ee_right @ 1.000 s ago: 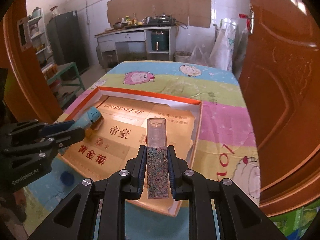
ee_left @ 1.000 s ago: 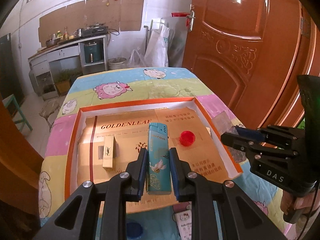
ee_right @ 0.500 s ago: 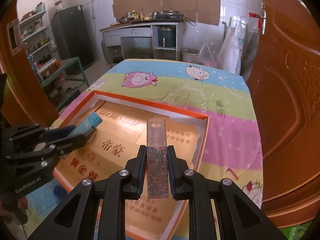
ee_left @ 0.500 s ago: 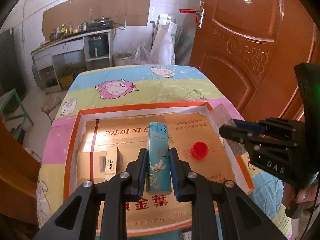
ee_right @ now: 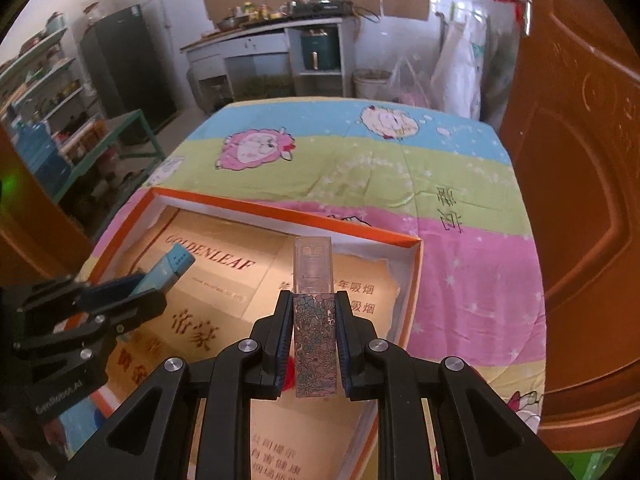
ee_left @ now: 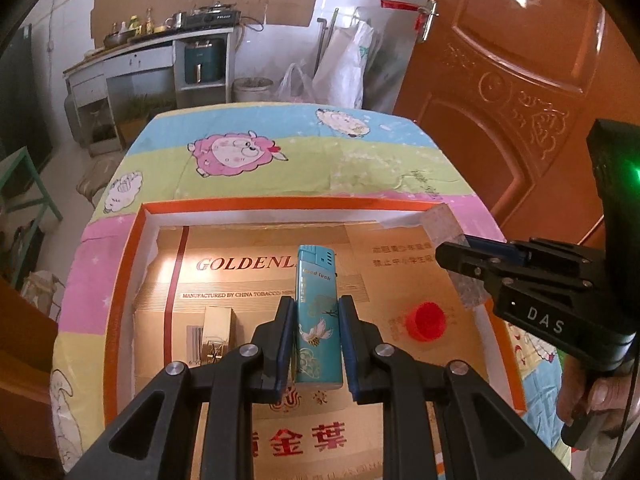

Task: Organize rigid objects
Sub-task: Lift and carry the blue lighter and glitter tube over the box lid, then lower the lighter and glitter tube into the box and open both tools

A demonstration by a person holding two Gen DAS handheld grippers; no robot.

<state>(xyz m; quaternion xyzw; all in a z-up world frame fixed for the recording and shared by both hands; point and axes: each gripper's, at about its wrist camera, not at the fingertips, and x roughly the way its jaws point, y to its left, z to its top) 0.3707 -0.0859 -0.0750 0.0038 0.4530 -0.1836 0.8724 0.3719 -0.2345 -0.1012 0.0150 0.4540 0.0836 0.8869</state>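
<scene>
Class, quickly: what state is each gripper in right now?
Left gripper: closed on the teal lighter.
Right gripper: closed on the floral-patterned lighter.

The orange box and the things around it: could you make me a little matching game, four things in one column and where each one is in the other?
Things:
1. teal lighter
2. floral lighter
3. red cap
4. gold box

Places:
A. lying in the orange box, right part
B. held in the right hand-held gripper
C. lying in the orange box, left part
D. held in the left hand-held gripper

Pairs: 1-D, 2-B, 3-A, 4-C
</scene>
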